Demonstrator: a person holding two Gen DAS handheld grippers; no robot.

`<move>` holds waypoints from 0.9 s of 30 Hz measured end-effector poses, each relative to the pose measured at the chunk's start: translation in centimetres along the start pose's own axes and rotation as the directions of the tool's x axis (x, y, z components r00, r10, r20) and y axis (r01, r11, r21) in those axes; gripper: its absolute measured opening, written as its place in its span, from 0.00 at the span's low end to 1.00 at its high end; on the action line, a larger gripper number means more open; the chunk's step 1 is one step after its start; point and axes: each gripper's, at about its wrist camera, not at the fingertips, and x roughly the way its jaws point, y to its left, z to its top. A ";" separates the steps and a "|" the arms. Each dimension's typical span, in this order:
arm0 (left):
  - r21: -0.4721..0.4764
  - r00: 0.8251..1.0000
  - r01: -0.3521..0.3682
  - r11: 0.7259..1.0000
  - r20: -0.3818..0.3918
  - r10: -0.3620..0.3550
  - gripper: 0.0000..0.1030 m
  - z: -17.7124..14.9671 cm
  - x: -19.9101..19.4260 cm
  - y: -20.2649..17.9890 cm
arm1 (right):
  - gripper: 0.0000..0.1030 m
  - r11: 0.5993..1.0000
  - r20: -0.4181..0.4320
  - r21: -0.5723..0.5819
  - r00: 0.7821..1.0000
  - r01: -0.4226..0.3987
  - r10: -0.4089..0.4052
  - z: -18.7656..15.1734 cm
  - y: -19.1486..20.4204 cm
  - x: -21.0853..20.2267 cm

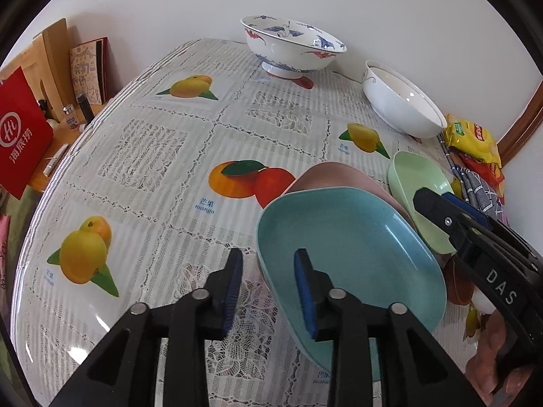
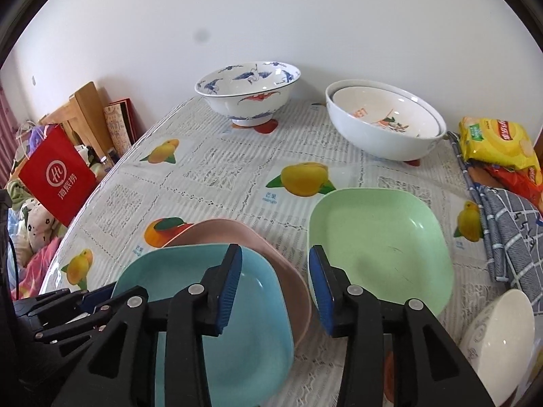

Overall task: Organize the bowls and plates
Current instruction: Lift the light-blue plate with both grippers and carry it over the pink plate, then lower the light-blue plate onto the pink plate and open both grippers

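Left gripper (image 1: 268, 286) released, jaws apart astride blue plate (image 1: 353, 261) rim, pads not pressing. Blue plate sits nested on pink plate (image 2: 271, 247). Right gripper (image 2: 276, 286) also released, over gap beside green plate (image 2: 380, 244).

Behind the left fingers (image 1: 304, 291), the pale pink square plastic plate (image 1: 327, 176) lies mostly hidden under the turquoise square plastic plate (image 1: 356, 254). Right of the right fingers (image 2: 320, 290), the small white ceramic bowl (image 2: 497, 339) is cut by the picture's edge. Beyond them, the inner bowl (image 2: 390, 115) nested in the large white ceramic bowl (image 2: 373, 139) shows only partly; its print is unreadable.
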 end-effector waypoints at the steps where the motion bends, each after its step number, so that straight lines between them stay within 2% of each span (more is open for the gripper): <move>1: 0.003 1.000 -0.005 1.000 0.008 0.005 0.35 -0.1 -0.2 0.0 | 0.42 1.000 -0.008 0.008 1.000 0.001 -0.001 -0.3 -0.2 -0.4; 3: 0.008 1.000 0.000 1.000 0.014 0.000 0.36 -0.2 -0.6 -0.1 | 0.46 1.000 -0.032 0.031 0.999 0.001 0.000 -1.1 -0.8 -1.1; 5: 0.008 1.000 0.005 1.000 0.015 -0.005 0.44 -0.3 -1.0 -0.2 | 0.46 0.998 -0.046 0.059 0.999 -0.006 0.009 -2.0 -1.3 -1.7; 10: 0.011 1.000 0.007 1.000 0.028 -0.007 0.45 -0.8 -1.8 -0.2 | 0.46 0.992 -0.089 0.123 0.995 -0.035 0.046 -4.0 -1.7 -2.5; 13: 0.004 1.000 0.005 1.000 0.027 -0.005 0.46 -1.0 -1.9 0.1 | 0.45 0.992 -0.116 0.123 0.992 -0.028 0.042 -4.6 -1.2 -2.0; 14: 0.001 1.000 0.006 1.000 0.027 -0.006 0.46 -1.0 -1.9 0.2 | 0.43 0.993 -0.128 0.117 0.991 -0.016 0.031 -4.7 -1.0 -1.7; 16: -0.001 1.000 0.007 1.000 0.028 -0.007 0.46 -1.1 -1.9 0.4 | 0.26 0.995 -0.135 0.104 0.991 0.003 0.011 -4.8 -0.8 -1.2; 17: 0.001 1.000 0.007 1.000 0.028 -0.007 0.46 -1.0 -1.9 0.5 | 0.15 0.995 -0.137 0.100 0.991 0.006 0.008 -4.8 -0.7 -0.9; 21: 0.001 1.000 0.004 1.000 0.027 -0.004 0.46 -0.7 -1.6 0.8 | 0.07 0.996 -0.121 0.087 0.992 0.037 -0.026 -4.5 -0.6 -0.3; 27: 0.004 0.999 0.009 1.000 0.031 -0.009 0.46 -0.3 -1.2 0.7 | 0.06 0.994 -0.094 0.074 0.993 0.080 -0.073 -3.1 -0.9 1.0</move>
